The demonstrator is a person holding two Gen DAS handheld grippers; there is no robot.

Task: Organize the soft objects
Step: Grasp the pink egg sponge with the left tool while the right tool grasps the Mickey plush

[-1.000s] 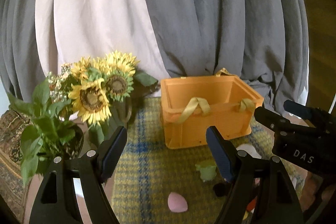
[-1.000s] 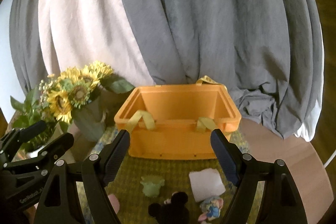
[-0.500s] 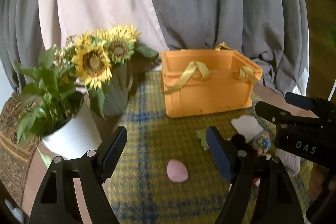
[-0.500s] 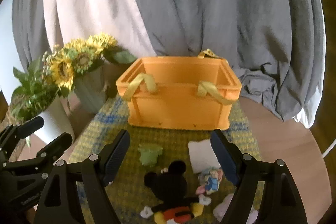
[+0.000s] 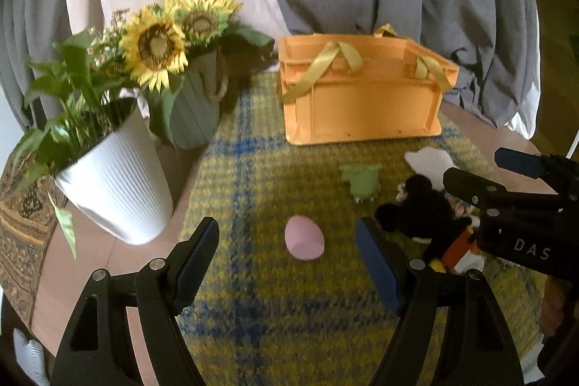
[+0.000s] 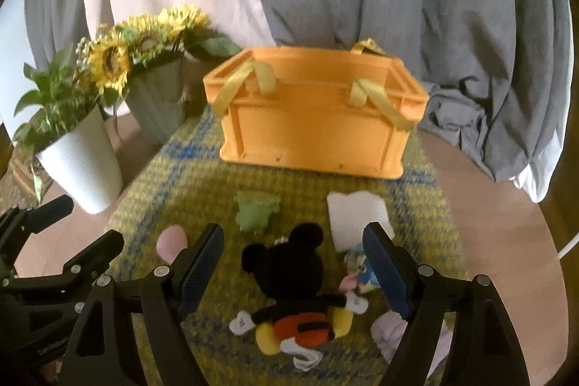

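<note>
An orange crate [image 5: 362, 104] [image 6: 318, 125] with yellow ribbon handles stands at the back of a yellow-and-blue plaid mat [image 5: 275, 306]. On the mat lie a pink egg-shaped toy [image 5: 303, 237], a green frog toy [image 5: 360, 178] [image 6: 255, 210], a black mouse plush [image 6: 293, 281] [image 5: 423, 208], a white cloth [image 6: 356, 216] and a small blue figure [image 6: 358, 268]. My left gripper [image 5: 287, 263] is open, just above and in front of the pink egg. My right gripper [image 6: 293, 263] is open, with the mouse plush between its fingers' line of sight.
A white ribbed pot [image 5: 112, 183] with a green plant stands left of the mat. Sunflowers in a grey-green vase [image 5: 191, 111] stand behind it. Grey and white drapes hang behind the crate. A pale lilac soft item [image 6: 394, 335] lies at the right gripper's lower right.
Both grippers have tilted downward and come nearer the mat: the crate has moved up in view, and the toys on the mat now fill the foreground. Both grippers stayed open.
</note>
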